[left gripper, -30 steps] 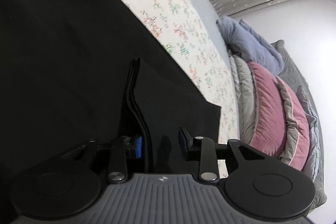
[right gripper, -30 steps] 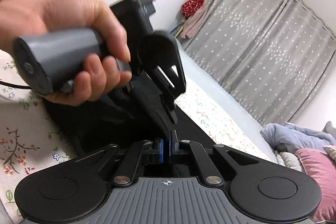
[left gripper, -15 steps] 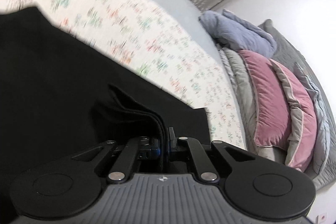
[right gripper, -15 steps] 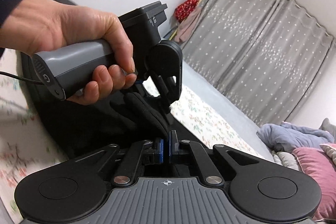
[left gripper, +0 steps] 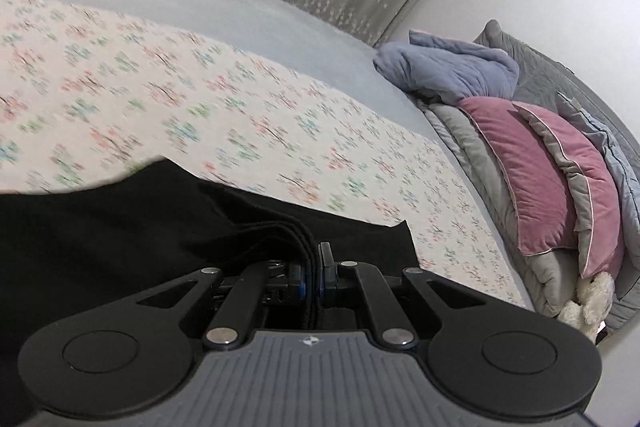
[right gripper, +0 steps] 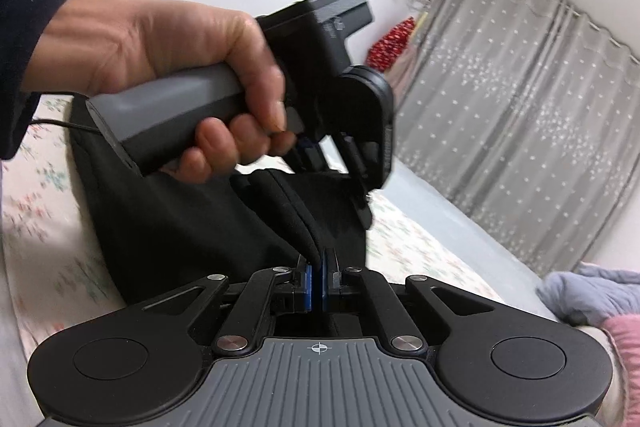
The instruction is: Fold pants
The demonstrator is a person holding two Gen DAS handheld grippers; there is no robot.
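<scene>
While both grippers (left gripper: 312, 277) (right gripper: 317, 281) pinch the black pants (left gripper: 120, 223), floral bedspread (left gripper: 200, 99) beneath, pink pillows (left gripper: 536, 163) nearby.

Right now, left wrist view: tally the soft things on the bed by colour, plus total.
Black: 1, the pants, clamped in the left gripper
Pink: 2, the pillows
Blue-purple: 1, the blanket
Grey: 1, the quilt pile
White: 1, the plush toy, partly hidden
Total: 6
</scene>
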